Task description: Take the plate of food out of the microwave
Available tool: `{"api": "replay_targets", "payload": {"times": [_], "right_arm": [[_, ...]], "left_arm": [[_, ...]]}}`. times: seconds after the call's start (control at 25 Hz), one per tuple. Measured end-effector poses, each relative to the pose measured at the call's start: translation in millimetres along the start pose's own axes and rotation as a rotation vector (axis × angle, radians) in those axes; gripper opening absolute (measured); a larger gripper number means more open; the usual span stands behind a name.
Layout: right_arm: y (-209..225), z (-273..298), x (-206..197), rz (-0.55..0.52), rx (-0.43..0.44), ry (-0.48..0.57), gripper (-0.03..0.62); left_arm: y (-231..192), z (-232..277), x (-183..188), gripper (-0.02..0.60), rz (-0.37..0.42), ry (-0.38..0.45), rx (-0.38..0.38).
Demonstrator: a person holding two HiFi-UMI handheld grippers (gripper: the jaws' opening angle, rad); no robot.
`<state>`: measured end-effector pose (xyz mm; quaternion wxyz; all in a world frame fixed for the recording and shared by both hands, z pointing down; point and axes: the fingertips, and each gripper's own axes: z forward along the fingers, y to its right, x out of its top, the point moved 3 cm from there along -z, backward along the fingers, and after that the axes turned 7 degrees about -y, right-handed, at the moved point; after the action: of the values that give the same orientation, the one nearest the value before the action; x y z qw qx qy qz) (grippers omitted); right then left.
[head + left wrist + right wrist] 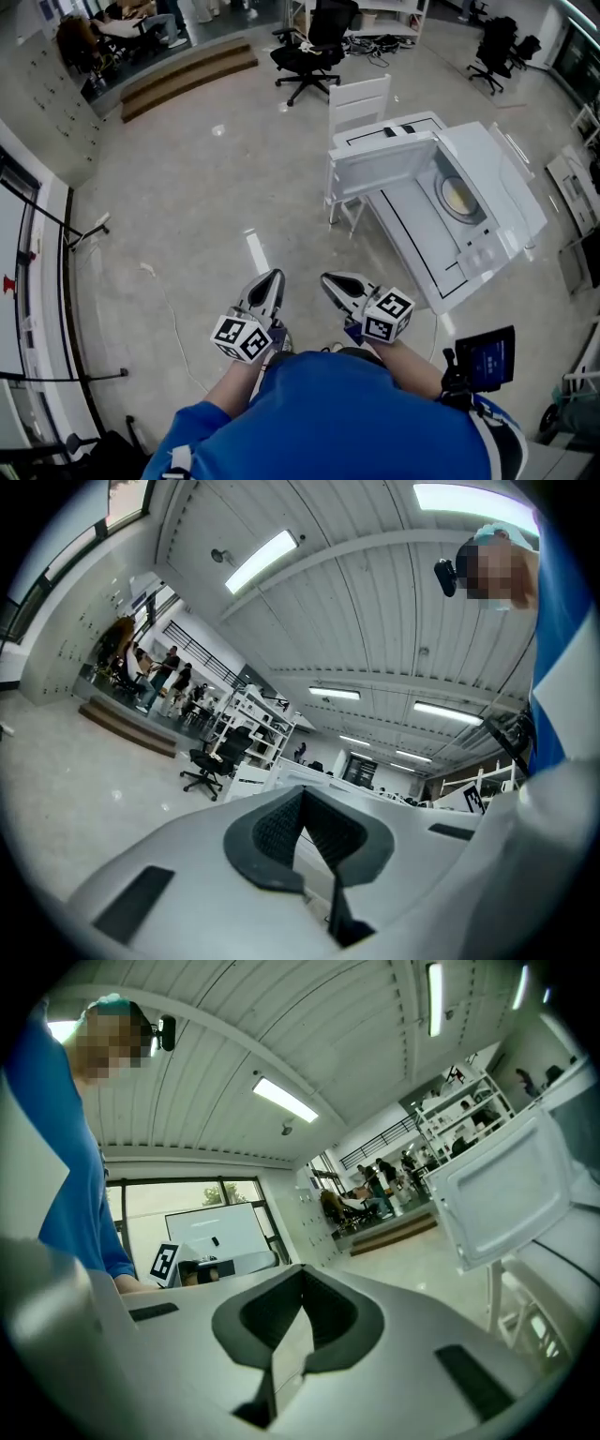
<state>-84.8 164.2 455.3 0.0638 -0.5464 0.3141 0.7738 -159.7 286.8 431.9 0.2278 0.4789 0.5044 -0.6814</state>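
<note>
Grey polished floor (187, 216) fills most of the head view, with a black office chair (314, 47) and a white chair (361, 98) at the far side. To the right stands a white bench (408, 234) carrying the white microwave (497, 183). Its door (380, 161) hangs wide open towards the left. The plate of food (459, 197) sits inside the microwave, a round plate with something yellow on it, and neither tool touches it.

Both tools are held low and close to the person's blue-sleeved body, well apart from the microwave and side by side. The left tool (265, 289) is closed with nothing in it; its own view shows the dark ridged pads (272, 832) pressed together at the tip, with only floor and distant shelving beyond. The right tool (342, 289) is likewise closed and empty, its pads (323, 1312) meeting at the tip, and the open microwave door shows off to its right.
</note>
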Motion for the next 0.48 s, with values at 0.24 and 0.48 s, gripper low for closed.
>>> {"api": "replay_targets", "payload": {"times": [0.24,0.48], "right_arm": [[10.9,32.1,10.8,0.015,-0.087,0.045,-0.003],[20.8,41.5,19.1,0.034,-0.207,0.099,-0.003]], "left_arm": [[-35.4,26.0,22.1,0.009,0.008,-0.040,-0.099],[-53.5,51.7,27.5,0.009,0.010,-0.110,-0.207]]}}
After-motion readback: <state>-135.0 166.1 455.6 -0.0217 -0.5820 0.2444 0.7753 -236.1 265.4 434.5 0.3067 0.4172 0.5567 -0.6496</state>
